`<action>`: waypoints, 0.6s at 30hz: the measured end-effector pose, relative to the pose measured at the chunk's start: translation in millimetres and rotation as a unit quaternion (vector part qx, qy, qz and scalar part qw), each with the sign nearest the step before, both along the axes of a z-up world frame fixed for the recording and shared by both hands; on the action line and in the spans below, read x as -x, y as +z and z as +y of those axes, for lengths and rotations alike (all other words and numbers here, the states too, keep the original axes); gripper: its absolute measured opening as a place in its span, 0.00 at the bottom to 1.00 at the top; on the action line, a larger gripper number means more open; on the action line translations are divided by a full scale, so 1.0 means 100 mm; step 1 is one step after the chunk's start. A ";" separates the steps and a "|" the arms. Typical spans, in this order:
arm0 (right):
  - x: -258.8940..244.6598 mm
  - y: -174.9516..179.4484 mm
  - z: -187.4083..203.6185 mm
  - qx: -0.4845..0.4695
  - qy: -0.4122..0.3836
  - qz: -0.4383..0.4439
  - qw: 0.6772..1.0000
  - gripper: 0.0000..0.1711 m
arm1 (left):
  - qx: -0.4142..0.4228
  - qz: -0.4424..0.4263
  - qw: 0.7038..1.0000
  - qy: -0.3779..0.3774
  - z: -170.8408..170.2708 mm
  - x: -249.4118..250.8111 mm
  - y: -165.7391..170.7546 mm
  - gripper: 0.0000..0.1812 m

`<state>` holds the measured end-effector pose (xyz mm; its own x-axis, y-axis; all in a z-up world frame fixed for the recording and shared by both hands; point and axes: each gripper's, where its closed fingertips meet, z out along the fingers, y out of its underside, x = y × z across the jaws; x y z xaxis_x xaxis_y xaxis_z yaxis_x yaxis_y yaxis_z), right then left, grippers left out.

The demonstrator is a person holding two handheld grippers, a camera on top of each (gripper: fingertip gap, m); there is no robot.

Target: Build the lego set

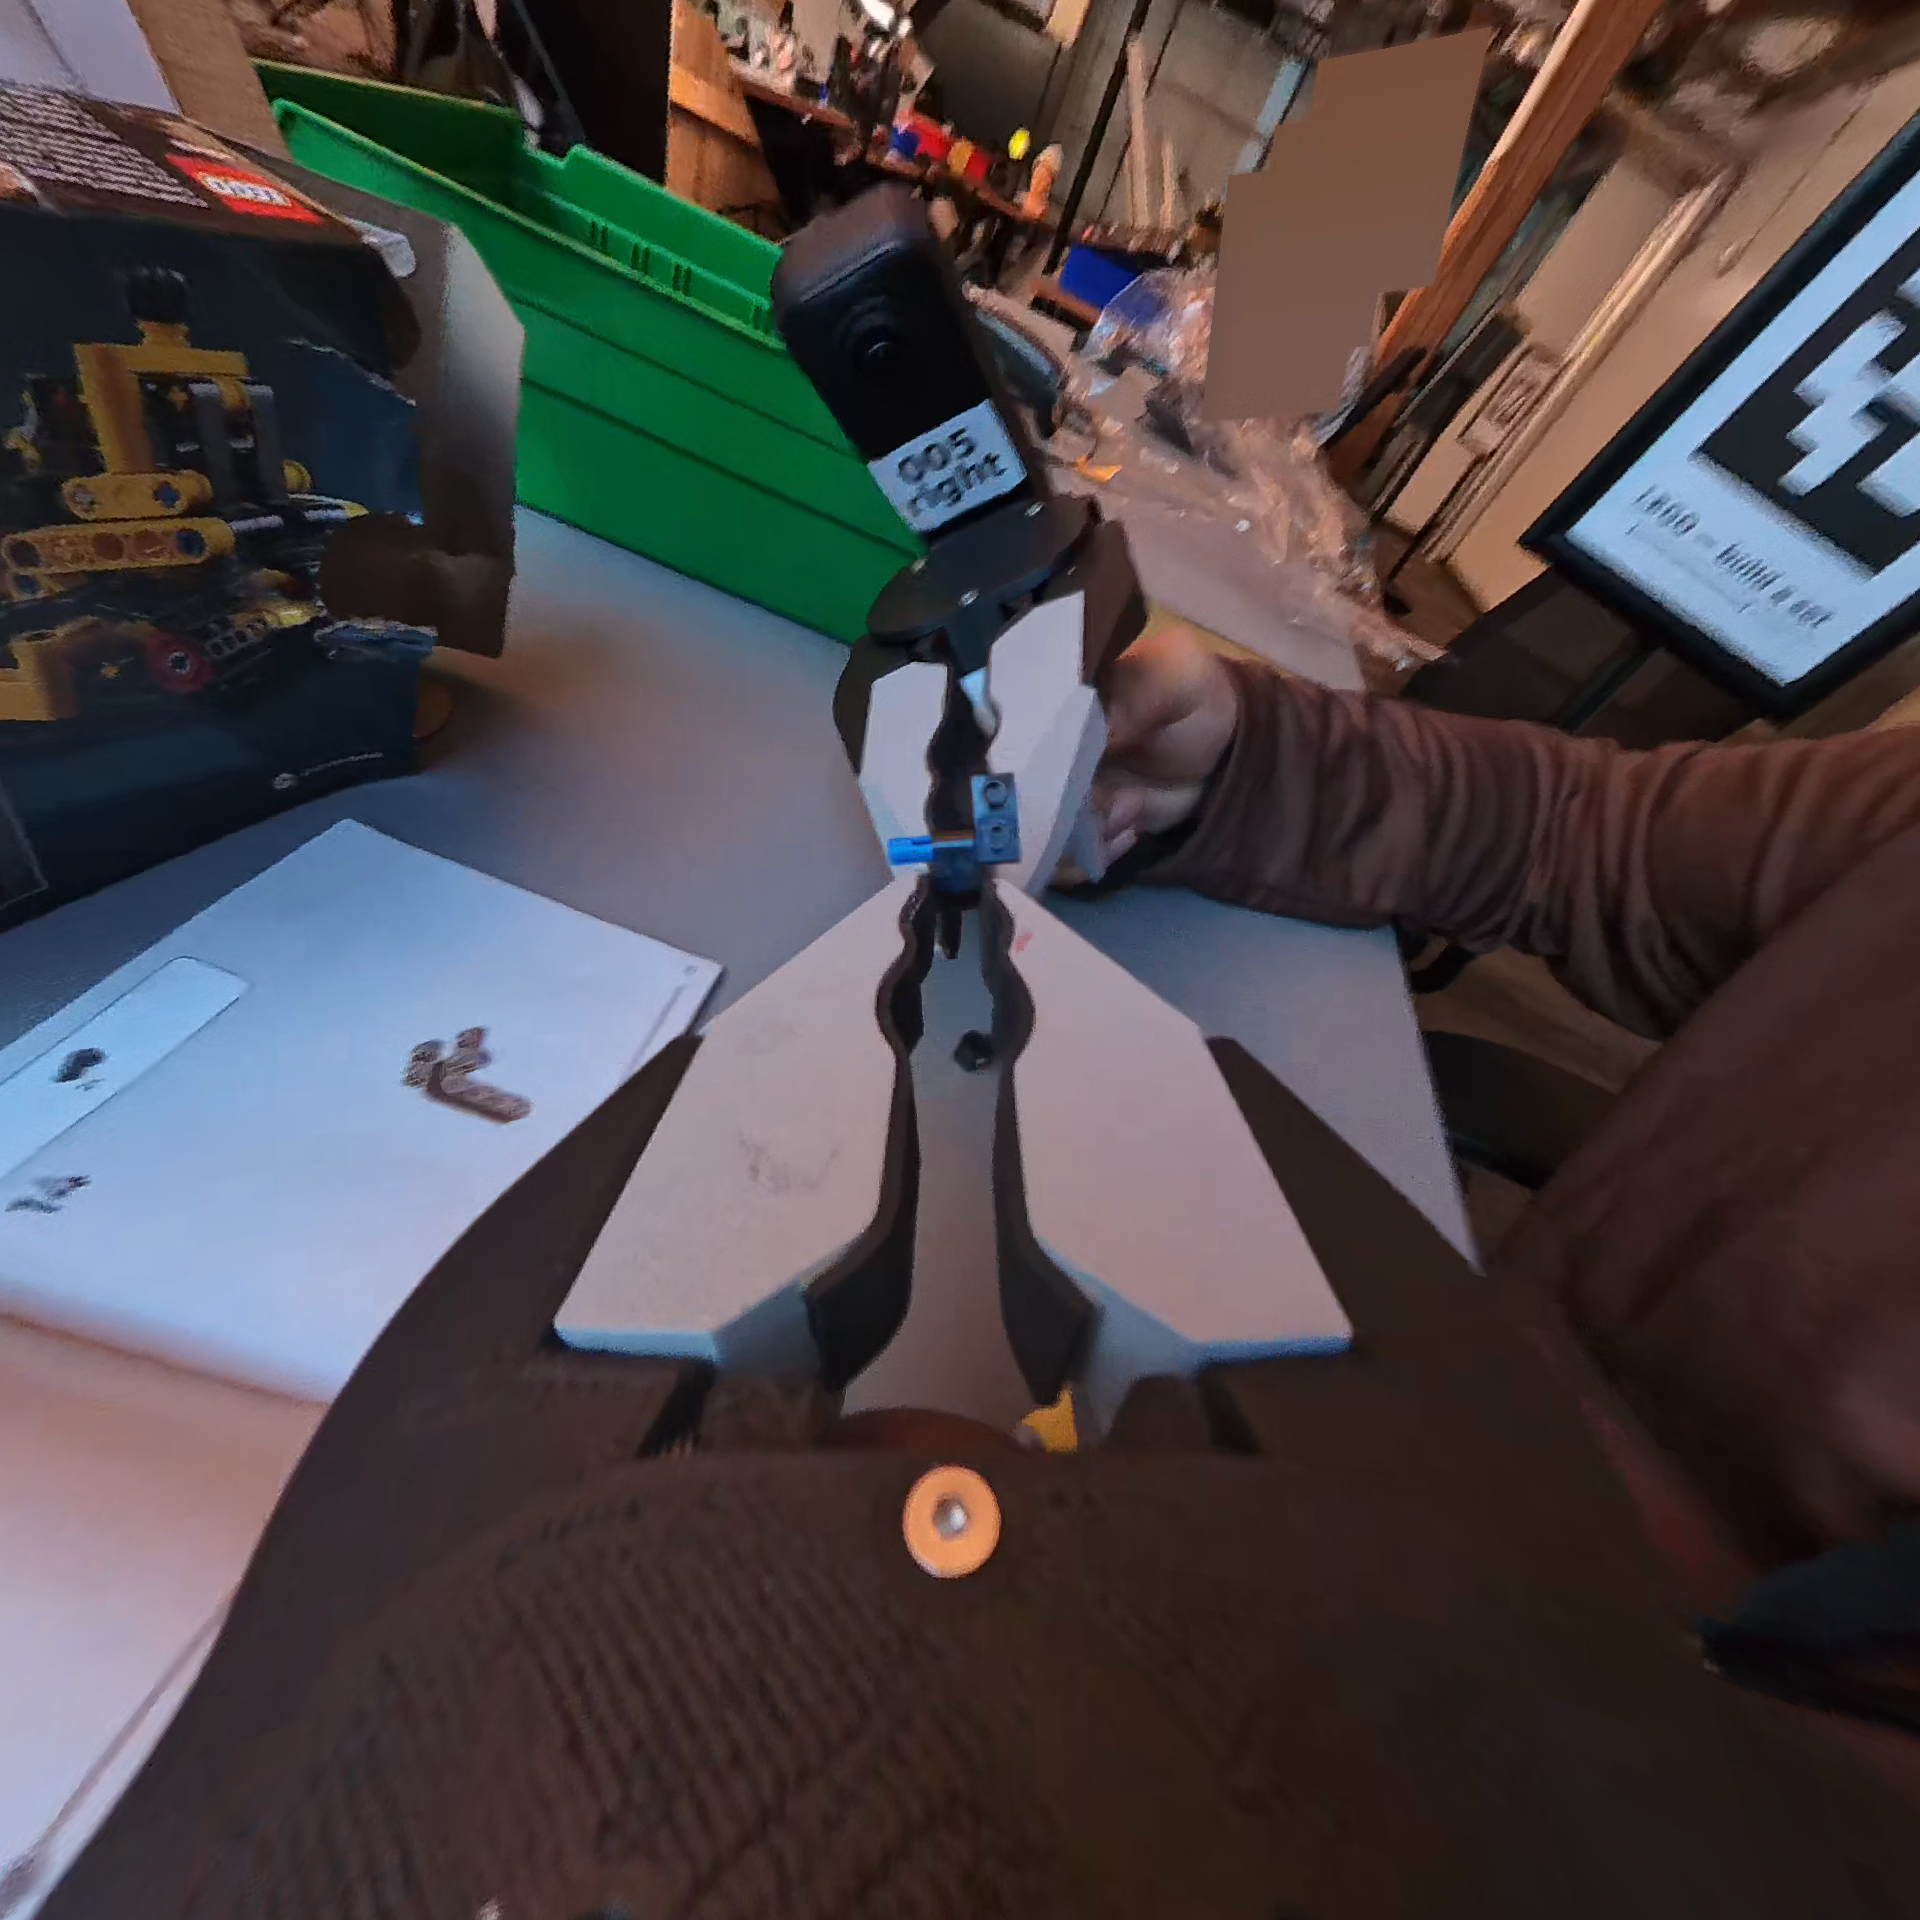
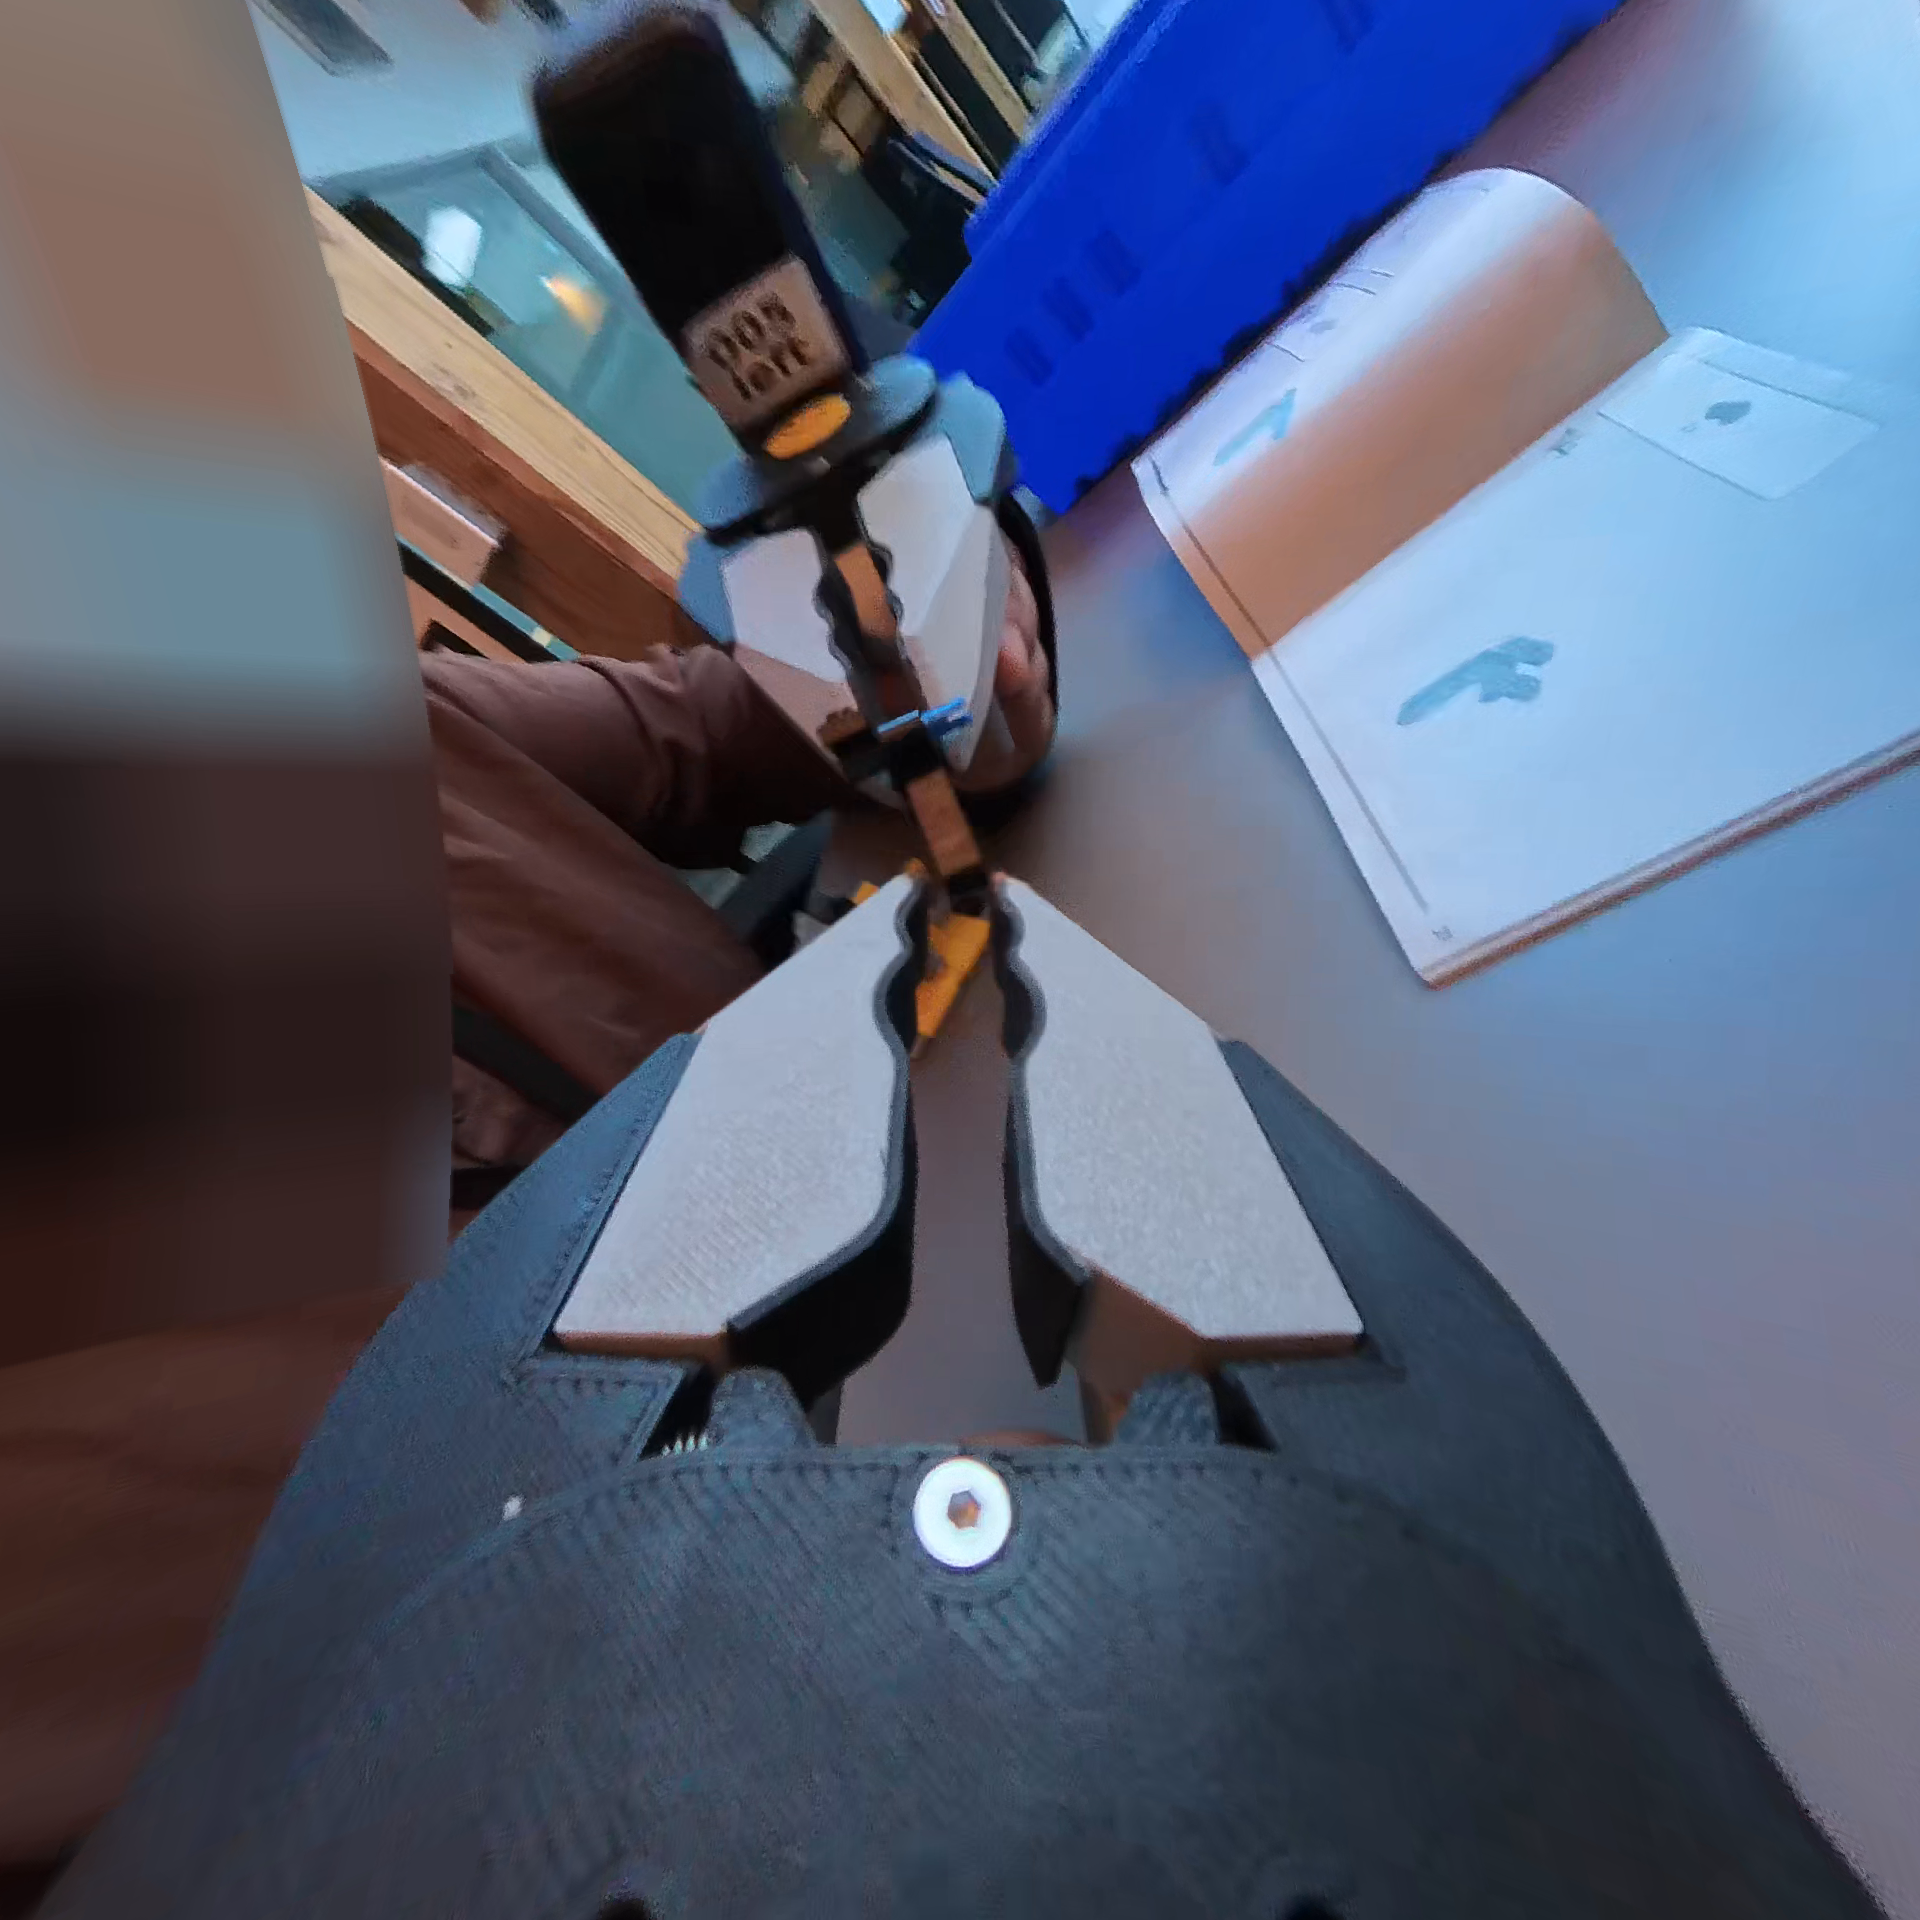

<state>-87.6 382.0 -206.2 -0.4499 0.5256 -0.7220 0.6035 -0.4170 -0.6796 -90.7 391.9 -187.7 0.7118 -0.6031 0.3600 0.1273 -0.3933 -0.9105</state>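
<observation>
The small lego sub-assembly (image 1: 971,836), a grey studded piece with a blue pin sticking out sideways, is held above the table between the two tools, which meet tip to tip. The left gripper (image 1: 951,904) is closed on its lower end. The right gripper (image 2: 951,894) is closed on a slim dark-and-tan beam with a yellow piece (image 2: 951,977) just behind its tips; whether beam and sub-assembly are already joined cannot be told.

Risk: each hold is at the very tips on a narrow part. Off-axis pressure is likely to twist a piece out, or pop the blue pin (image 1: 909,850) loose.

The grey table (image 1: 644,727) carries an open instruction booklet (image 1: 343,1039), the set's box (image 1: 208,468) and a green bin (image 1: 665,343). A cluttered workshop lies behind.
</observation>
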 end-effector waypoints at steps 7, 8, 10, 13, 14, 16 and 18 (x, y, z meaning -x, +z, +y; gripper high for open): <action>-0.25 -0.43 0.14 -0.303 0.026 -0.046 0.952 0.07 | -0.001 0.152 0.987 0.049 0.08 0.29 -0.25 0.03; -0.29 -0.49 0.13 -0.331 0.035 -0.051 0.942 0.08 | 0.004 0.147 0.988 0.046 0.07 0.28 -0.26 0.03; -0.33 -0.55 0.08 -0.351 0.052 -0.059 0.933 0.10 | 0.009 0.147 0.988 0.045 0.08 0.28 -0.28 0.03; -0.35 -0.59 -0.02 -0.342 0.074 -0.063 0.935 0.10 | 0.008 0.146 0.988 0.049 0.08 0.30 -0.27 0.03; -0.35 -0.59 -0.03 -0.340 0.076 -0.062 0.935 0.10 | 0.008 0.147 0.988 0.051 0.09 0.31 -0.27 0.03; -0.35 -0.60 -0.01 -0.342 0.073 -0.064 0.935 0.06 | 0.009 0.146 0.988 0.052 0.09 0.31 -0.27 0.03; -0.34 -0.61 0.00 -0.346 0.069 -0.066 0.934 0.02 | 0.009 0.146 0.988 0.053 0.09 0.32 -0.27 0.03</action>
<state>-53.2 382.5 -267.5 -0.4783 0.8305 -0.2856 0.7165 0.1810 -0.6737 -122.5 401.1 -215.0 0.8454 -0.5152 0.1408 -0.0979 -0.4087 -0.9074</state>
